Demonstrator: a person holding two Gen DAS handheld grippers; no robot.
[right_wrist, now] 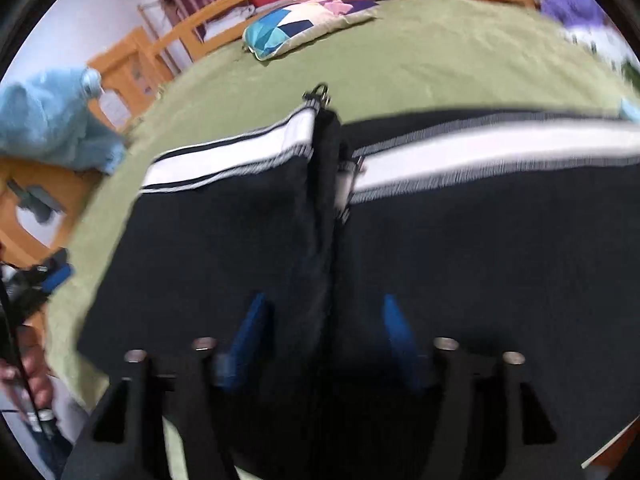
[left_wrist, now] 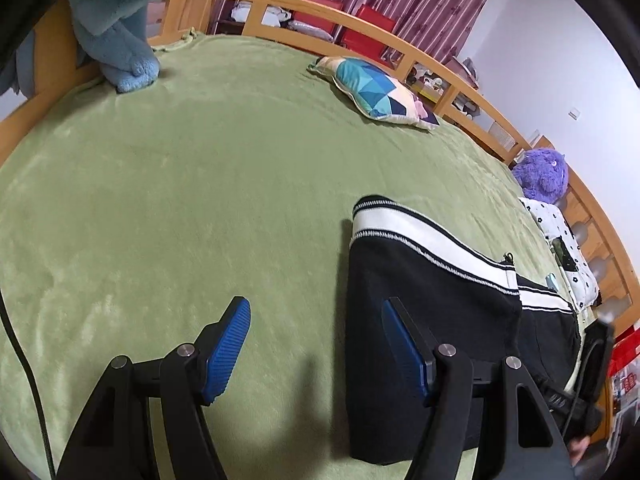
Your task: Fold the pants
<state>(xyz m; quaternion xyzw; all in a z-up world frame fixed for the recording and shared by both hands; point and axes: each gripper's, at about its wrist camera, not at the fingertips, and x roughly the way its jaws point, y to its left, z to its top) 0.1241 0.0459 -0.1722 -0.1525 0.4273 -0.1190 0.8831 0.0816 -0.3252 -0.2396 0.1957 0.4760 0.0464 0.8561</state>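
Observation:
Black pants (left_wrist: pixel 432 280) with a white side stripe lie flat on the green blanket (left_wrist: pixel 180 200). My left gripper (left_wrist: pixel 316 312) is open at their left edge: its right finger (left_wrist: pixel 404 344) hangs over the black cloth and its left one over bare blanket, with nothing pinched. In the blurred right wrist view my right gripper (right_wrist: pixel 324 312) is open above the pants (right_wrist: pixel 480 240). A raised ridge of black fabric (right_wrist: pixel 324 208) runs up between its blue pads, which stand apart from it. A zipper pull (right_wrist: pixel 320 94) shows at the ridge's far end.
A patchwork cushion (left_wrist: pixel 372 88) lies at the far side of the bed, beside the wooden rail (left_wrist: pixel 400 44). A light blue fleece garment (left_wrist: pixel 120 32) hangs at the far left. A purple plush toy (left_wrist: pixel 540 176) and a dotted white cloth (left_wrist: pixel 560 232) sit at the right.

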